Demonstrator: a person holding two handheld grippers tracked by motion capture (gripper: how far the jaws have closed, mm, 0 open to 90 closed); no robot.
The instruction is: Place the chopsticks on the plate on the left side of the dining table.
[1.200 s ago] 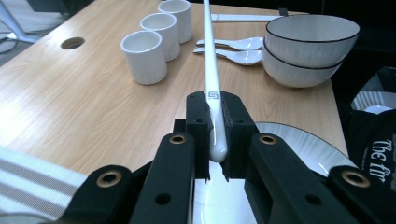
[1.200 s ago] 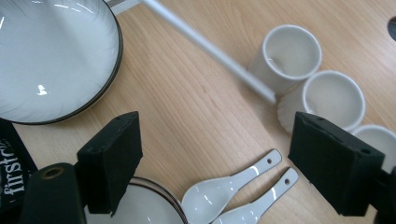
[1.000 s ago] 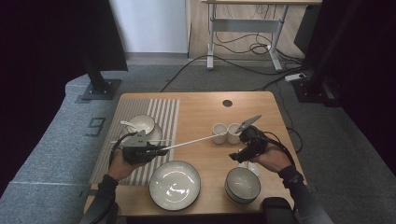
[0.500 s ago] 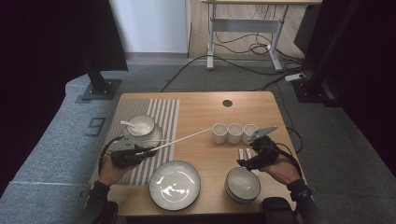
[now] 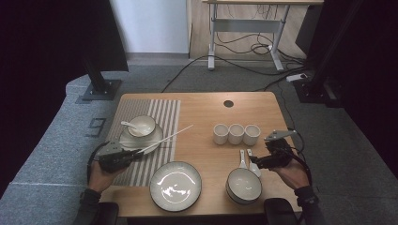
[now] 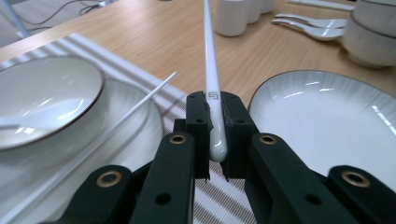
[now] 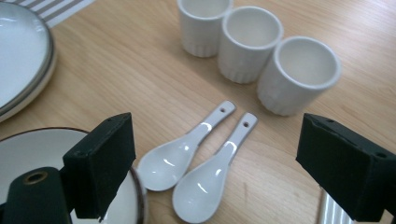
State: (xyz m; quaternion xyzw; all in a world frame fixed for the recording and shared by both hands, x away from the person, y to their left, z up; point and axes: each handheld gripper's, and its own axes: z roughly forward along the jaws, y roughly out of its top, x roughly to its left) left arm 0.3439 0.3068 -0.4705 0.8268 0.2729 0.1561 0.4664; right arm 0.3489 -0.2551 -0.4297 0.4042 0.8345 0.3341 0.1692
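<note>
— Right, left tongs (image 6: 215, 135) first?
— Clamped tight on the thick end of a white chopstick (image 6: 208, 70), held low at the left edge of the tabletop (image 5: 202, 112). Slanting up and away over the striped placemat (image 5: 159, 117), tip pointing toward the three white cups (image 5: 236, 134).

— Anything crowding it?
— Plenty. Just left of the grip, a small bowl (image 5: 142, 125) with a spoon inside, sitting on a saucer (image 5: 141, 139). Second chopstick (image 6: 135, 109) lying across that saucer's rim, close alongside the held one. To the right, near the front edge, a large empty plate (image 5: 175, 185).

— And the right tongs (image 7: 219, 172)?
— Spread wide, gripping nothing. Poised above two white soup spoons (image 7: 196, 158) lying side by side, handles aimed at the cups. Touching each other or not: cannot tell.

— What hems those in?
— Stacked bowls (image 5: 244, 185) just beside the spoon bowls on the near side, row of cups well ahead. Something pale and ridged at the lower right edge of the right gripper view, too cropped to name.
</note>
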